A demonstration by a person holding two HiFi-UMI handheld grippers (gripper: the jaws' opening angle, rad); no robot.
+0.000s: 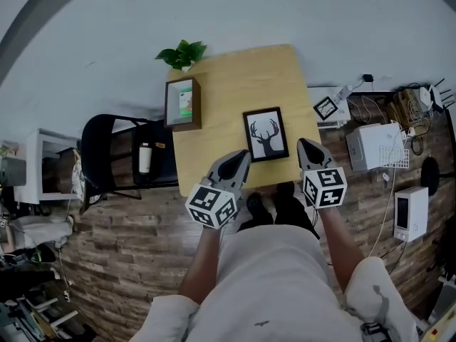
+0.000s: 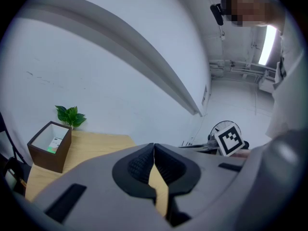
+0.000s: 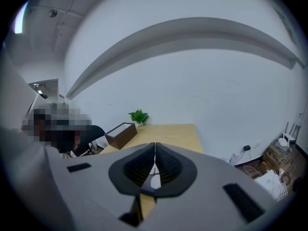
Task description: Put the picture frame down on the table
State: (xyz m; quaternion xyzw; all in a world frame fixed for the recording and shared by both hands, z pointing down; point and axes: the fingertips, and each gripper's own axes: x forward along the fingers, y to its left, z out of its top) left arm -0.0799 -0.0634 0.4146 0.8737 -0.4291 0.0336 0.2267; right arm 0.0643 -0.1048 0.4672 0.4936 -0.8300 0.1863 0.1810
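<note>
Picture frame seen face-up on table, near front edge, flanked by gripper tips. Left gripper and right gripper held clear of frame, jaws closed together, nothing gripped. Placement judged complete; clearance judged kept so frame is not disturbed.

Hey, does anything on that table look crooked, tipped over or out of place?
Nothing stands out. The picture frame rests on the table, roughly square to its edges. The brown box and plant stand along its left side, and nothing is spilled.
</note>
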